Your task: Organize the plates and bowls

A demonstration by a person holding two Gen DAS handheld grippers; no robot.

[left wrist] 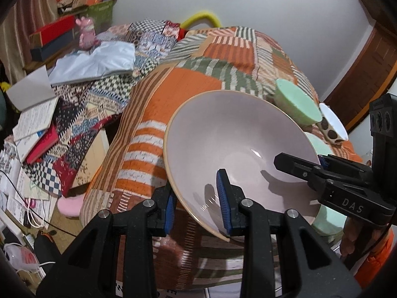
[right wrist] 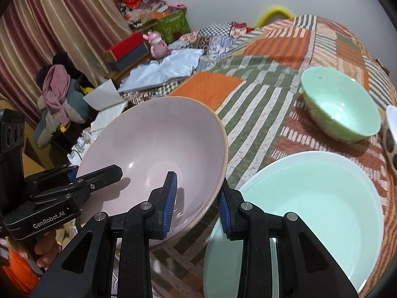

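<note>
A large pale pink bowl (left wrist: 235, 136) (right wrist: 153, 144) hangs tilted above the near edge of the patchwork-covered table (left wrist: 188, 84) (right wrist: 273, 49). My left gripper (left wrist: 197, 198) (right wrist: 96, 173) is shut on its rim, one blue pad inside and one outside. On the opposite side of the rim my right gripper (right wrist: 197, 196) (left wrist: 300, 164) is shut in the same way. Just right of the bowl lies a pale green plate (right wrist: 310, 198) (left wrist: 327, 218). Farther back stands a mint green bowl (right wrist: 340, 109) (left wrist: 295, 101).
A white cup with brown spots (left wrist: 332, 124) (right wrist: 392, 139) stands at the table's right edge. Left of the table lie books (left wrist: 37, 124), a white bag (left wrist: 94, 62), boxes and a pink toy (right wrist: 157, 43). A striped curtain (right wrist: 49, 24) hangs behind.
</note>
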